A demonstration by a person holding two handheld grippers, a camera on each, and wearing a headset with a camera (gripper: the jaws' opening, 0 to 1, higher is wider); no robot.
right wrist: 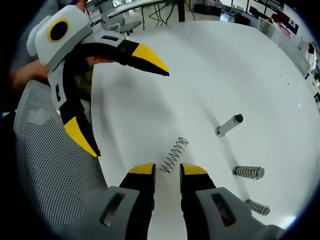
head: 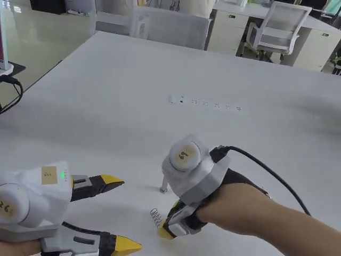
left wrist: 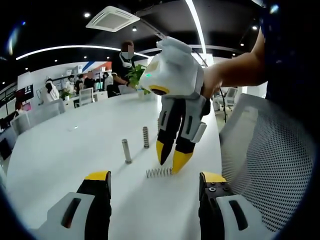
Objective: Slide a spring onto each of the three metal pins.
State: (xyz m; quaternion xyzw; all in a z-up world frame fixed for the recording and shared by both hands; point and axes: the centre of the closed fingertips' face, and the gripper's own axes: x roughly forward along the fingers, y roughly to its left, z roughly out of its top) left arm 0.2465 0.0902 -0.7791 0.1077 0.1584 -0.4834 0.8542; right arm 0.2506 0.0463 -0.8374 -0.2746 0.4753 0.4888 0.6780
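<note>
A loose spring point(right wrist: 174, 155) lies flat on the white table point(head: 160, 80), just ahead of my right gripper point(right wrist: 167, 170), whose jaws stand slightly apart on either side of its near end. That spring point(head: 155, 215) lies by the downward-pointing right gripper point(head: 164, 229). A bare metal pin point(right wrist: 229, 125) stands beyond it, and two more pins point(right wrist: 248, 172) point(right wrist: 257, 206) carry springs. My left gripper point(head: 120, 213) stands wide open and holds nothing, facing the spring point(left wrist: 159, 172), the bare pin point(left wrist: 126, 151) and one sprung pin point(left wrist: 145, 137).
A row of flush sockets point(head: 208, 103) sits mid-table. A white office chair point(head: 272, 32) and cabinets stand beyond the far edge. A grey mesh chair point(left wrist: 260, 165) is close by the table's near edge. A cable point(head: 277, 178) trails from the right gripper.
</note>
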